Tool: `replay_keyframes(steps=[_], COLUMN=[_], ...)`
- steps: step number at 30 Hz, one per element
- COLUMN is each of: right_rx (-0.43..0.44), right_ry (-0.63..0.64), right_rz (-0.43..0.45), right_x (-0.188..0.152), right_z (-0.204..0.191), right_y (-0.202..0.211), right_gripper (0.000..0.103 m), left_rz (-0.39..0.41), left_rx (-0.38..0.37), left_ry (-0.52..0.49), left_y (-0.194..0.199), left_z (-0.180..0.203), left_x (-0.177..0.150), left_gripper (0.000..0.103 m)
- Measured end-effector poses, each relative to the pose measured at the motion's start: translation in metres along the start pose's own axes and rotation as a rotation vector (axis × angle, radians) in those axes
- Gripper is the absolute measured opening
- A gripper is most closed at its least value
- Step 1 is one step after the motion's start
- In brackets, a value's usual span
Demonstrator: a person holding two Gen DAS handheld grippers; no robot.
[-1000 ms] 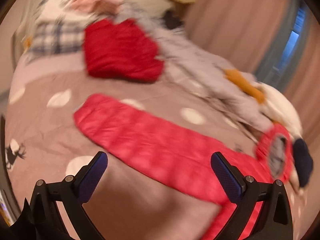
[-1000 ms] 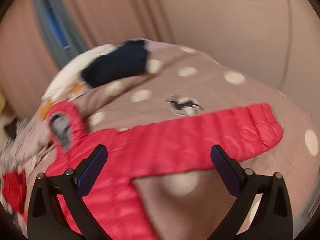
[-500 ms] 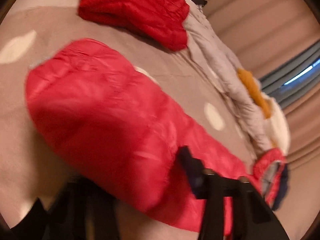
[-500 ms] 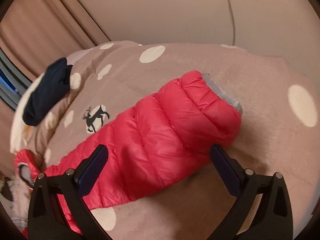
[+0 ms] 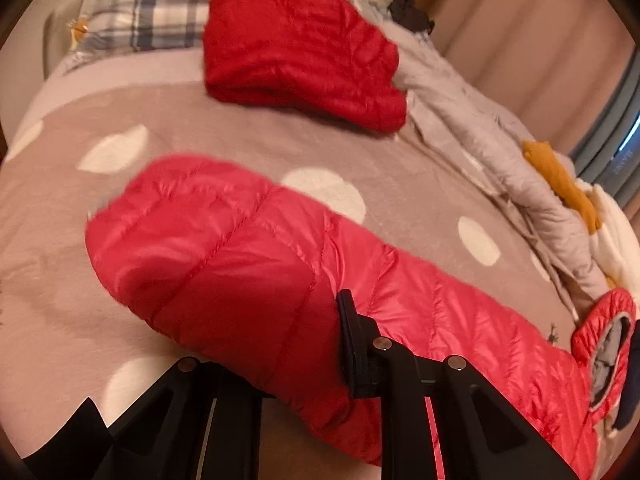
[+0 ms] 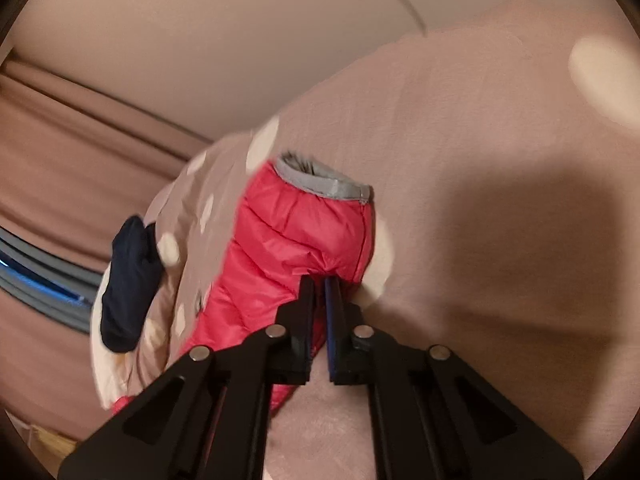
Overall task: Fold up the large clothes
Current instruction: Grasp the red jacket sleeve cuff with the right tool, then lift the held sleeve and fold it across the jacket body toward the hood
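Note:
A red puffer jacket (image 5: 400,292) lies spread on the spotted brown bedspread (image 5: 200,136). My left gripper (image 5: 304,344) is shut on its left sleeve (image 5: 224,264); the puffy fabric hides the left finger. The hood (image 5: 604,332) with grey lining lies at the far right. In the right wrist view my right gripper (image 6: 320,292) is shut on the right sleeve (image 6: 304,240), just below its grey cuff (image 6: 324,184), with the jaws nearly together on a pinch of fabric.
A folded red jacket (image 5: 300,52) lies at the head of the bed by plaid pillows (image 5: 152,20). A grey garment (image 5: 480,120), an orange item (image 5: 560,176) and a white one run along the right side. A dark navy garment (image 6: 128,284) lies by the curtains.
Both grippers moved down onto the jacket's sleeves and went from wide open to shut on the fabric. The right sleeve now bunches up at the gripper.

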State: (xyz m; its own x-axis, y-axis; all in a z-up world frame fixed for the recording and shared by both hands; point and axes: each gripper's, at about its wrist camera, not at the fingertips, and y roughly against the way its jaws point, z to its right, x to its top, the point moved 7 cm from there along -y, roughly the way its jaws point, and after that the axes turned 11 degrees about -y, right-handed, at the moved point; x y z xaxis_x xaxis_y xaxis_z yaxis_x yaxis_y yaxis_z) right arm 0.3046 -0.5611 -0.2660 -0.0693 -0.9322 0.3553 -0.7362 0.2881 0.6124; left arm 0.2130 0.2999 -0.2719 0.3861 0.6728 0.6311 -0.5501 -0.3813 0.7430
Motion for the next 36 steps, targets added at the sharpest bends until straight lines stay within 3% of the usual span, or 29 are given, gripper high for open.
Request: replay_keyframes(steps=[1,3,5,7,10,12,14,16,19,21,22,23,25,29,33,36], right_rx=[-0.033,0.026,0.107,0.098,0.104,0.143,0.168,0.199,0.262,0.301,0.315,0.311,0.227,0.156,0.023,0.013], right_ry=[0.048,0.032,-0.024,-0.040,-0.123,-0.169,-0.164,-0.166,-0.215,-0.245,-0.236,-0.208,-0.119,-0.095,0.074,0.110], right_rz=[0.084,0.115,0.018,-0.103,-0.295,-0.370,-0.359,-0.332,-0.307,-0.294,-0.287,-0.285,-0.279,-0.213,-0.099,-0.026], right_x=[0.011,0.026,0.032,0.023,-0.008,-0.027,-0.036,-0.040,-0.039,-0.038,-0.039,-0.041,-0.047,-0.042,-0.035,-0.025], right_z=[-0.003,-0.004,0.001,0.009,0.020,0.017,0.010,0.002,-0.007,-0.008,-0.010,-0.012,-0.009,-0.008,-0.008,-0.010], right_y=[0.018,0.038,0.042,0.029,0.003,-0.011,-0.018,-0.026,-0.039,-0.049,-0.055,-0.062,-0.076,-0.060,-0.029,-0.006], right_gripper=[0.004,0.004,0.007,0.009,0.011,0.015,0.034,0.045,0.050,0.049,0.041,0.022,0.005,0.007,0.007,0.007], left_rz=[0.006,0.012,0.030,0.038,0.006,-0.011,-0.031,-0.036,-0.050,-0.063,-0.068,-0.070,-0.066,-0.052,-0.037,-0.046], left_rx=[-0.002,-0.005,0.007,0.016,-0.008,-0.015,0.000,-0.002,-0.006,-0.019,-0.023,-0.028,-0.037,-0.011,0.015,0.001], left_ry=[-0.002,-0.025,-0.045,-0.059,0.003,0.011,-0.016,-0.036,-0.056,-0.062,-0.065,-0.062,-0.047,-0.029,-0.052,-0.052], left_y=[0.003,0.012,0.015,0.016,0.012,0.009,0.007,0.004,0.001,-0.004,-0.005,-0.006,-0.008,-0.005,0.000,0.003], left_z=[-0.002,-0.004,0.002,0.005,0.004,0.002,0.004,0.006,0.004,0.002,0.002,0.001,0.000,0.001,0.008,0.007], left_x=[0.002,0.002,0.004,0.004,-0.001,-0.005,-0.009,-0.011,-0.014,-0.015,-0.015,-0.015,-0.014,-0.013,-0.013,-0.015], left_gripper=[0.019,0.018,0.018,0.018,0.018,0.018,0.018,0.018,0.018,0.018,0.018,0.018,0.018,0.018,0.018,0.018])
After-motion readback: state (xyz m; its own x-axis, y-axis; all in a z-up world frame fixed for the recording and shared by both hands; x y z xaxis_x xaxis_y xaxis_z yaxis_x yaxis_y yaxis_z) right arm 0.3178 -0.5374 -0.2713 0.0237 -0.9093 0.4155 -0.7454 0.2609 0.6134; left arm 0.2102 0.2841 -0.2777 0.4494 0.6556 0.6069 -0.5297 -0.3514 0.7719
